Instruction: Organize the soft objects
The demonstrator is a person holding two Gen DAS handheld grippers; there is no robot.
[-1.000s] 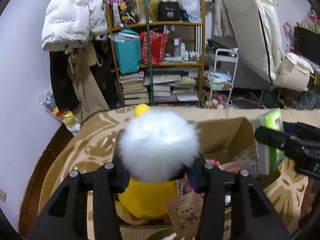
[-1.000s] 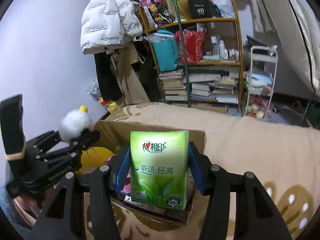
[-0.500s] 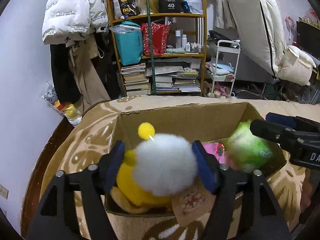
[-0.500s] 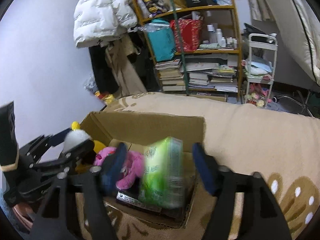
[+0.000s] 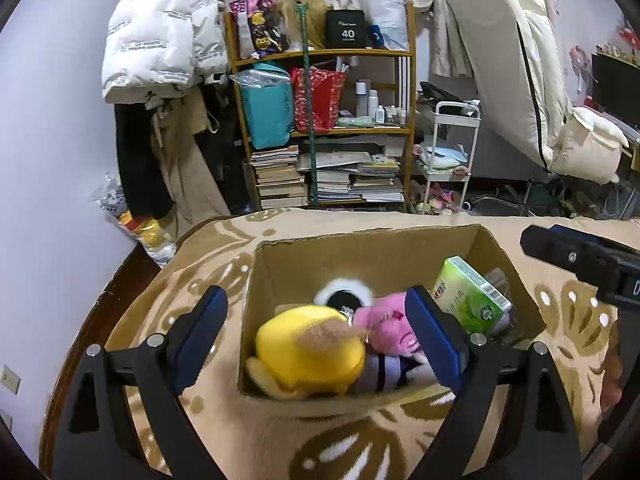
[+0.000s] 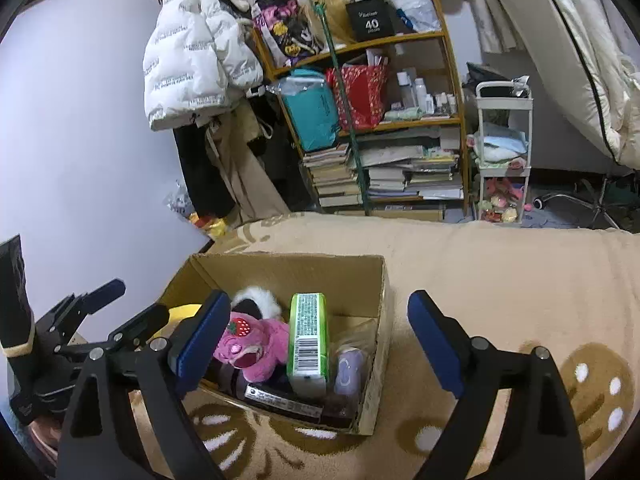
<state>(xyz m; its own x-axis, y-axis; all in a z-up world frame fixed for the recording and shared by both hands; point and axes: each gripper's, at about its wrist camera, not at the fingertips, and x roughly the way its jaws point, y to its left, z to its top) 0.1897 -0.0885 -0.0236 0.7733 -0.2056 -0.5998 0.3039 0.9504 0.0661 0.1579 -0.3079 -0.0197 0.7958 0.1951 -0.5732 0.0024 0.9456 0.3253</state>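
An open cardboard box (image 5: 360, 252) (image 6: 382, 308) sits on a beige patterned blanket. Inside lie a yellow plush toy (image 5: 312, 354), a pink plush (image 5: 384, 328) (image 6: 256, 342), a white fluffy pompom (image 5: 344, 290) (image 6: 256, 298) and a green tissue pack (image 5: 468, 296) (image 6: 308, 340). My left gripper (image 5: 316, 336) hovers over the box's near edge, its jaws opening, the yellow plush lying free below them. My right gripper (image 6: 316, 336) hangs over the box's right side, jaws opening too, with nothing pressed between the pads.
The blanket (image 6: 500, 276) spreads to the right of the box. Behind stand a wooden bookshelf (image 5: 324, 128) crammed with books and bags, a white trolley (image 5: 452, 152), hanging coats (image 5: 160, 40) and a folded mattress (image 5: 516, 60). A dark pouch and a purple item (image 6: 348, 372) also lie in the box.
Both grippers let go: the yellow plush with its white pompom dropped into the box on the left, the green tissue pack on the right. Both sets of jaws spread wide and drew back slightly.
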